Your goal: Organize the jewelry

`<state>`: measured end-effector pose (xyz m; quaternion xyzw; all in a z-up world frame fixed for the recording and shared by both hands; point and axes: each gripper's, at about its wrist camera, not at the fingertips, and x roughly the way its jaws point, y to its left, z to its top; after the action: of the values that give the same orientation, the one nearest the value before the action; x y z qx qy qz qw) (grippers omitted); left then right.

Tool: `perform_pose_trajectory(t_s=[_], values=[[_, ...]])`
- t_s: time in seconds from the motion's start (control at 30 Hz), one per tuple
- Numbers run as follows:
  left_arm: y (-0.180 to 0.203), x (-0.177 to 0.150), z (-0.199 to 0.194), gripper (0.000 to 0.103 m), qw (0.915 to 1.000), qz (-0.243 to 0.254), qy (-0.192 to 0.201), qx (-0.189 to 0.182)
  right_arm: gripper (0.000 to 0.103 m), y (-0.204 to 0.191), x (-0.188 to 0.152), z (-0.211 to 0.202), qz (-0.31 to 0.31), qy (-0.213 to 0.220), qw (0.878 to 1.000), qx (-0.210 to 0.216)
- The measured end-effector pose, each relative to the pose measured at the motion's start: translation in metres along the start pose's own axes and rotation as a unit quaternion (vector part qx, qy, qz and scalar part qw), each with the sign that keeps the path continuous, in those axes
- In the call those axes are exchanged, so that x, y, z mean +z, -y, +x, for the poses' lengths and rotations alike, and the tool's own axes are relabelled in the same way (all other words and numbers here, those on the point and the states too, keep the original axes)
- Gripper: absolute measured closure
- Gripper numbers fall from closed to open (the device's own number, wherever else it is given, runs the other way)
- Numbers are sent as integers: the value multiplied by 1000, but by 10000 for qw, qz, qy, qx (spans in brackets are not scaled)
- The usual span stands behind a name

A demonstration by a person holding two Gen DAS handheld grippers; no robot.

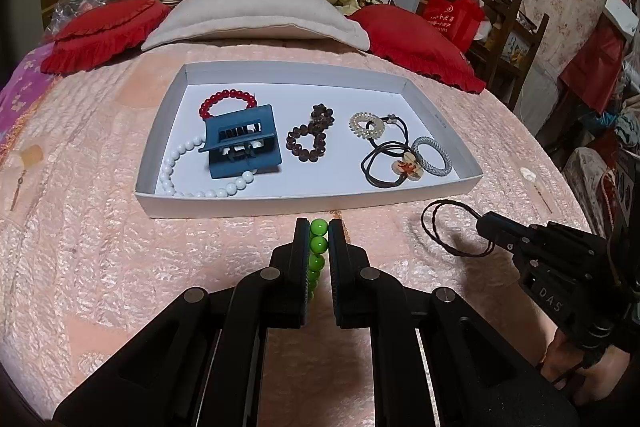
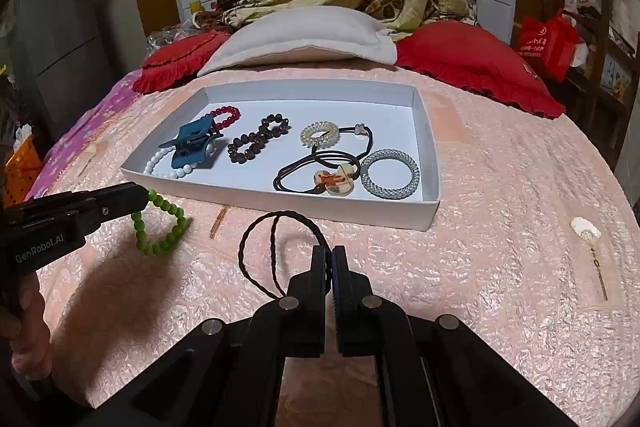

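Note:
My left gripper is shut on a green bead bracelet, which hangs just above the pink quilt in front of the white tray. From the right wrist view that same left gripper holds the green bead bracelet by its upper edge. My right gripper is shut on a dark braided cord loop; the left wrist view shows the right gripper with the cord loop to its left. In the tray lie a blue hair claw, red, white and brown bead bracelets and hair ties.
The tray sits on a pink quilted bed. A beige pillow and red cushions lie behind it. A small earring rests on the quilt at the right, another small earring at the left. Furniture crowds the right side.

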<state>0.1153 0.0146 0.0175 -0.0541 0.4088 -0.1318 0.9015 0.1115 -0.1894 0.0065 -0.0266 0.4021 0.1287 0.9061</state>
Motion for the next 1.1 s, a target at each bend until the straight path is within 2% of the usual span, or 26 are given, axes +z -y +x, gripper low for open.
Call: perform_pose_trajectory(t_s=[1.1], values=[[-2, -3, 5, 95, 9999, 63, -21, 113, 100, 4, 2, 0, 83, 32, 9999, -118]])
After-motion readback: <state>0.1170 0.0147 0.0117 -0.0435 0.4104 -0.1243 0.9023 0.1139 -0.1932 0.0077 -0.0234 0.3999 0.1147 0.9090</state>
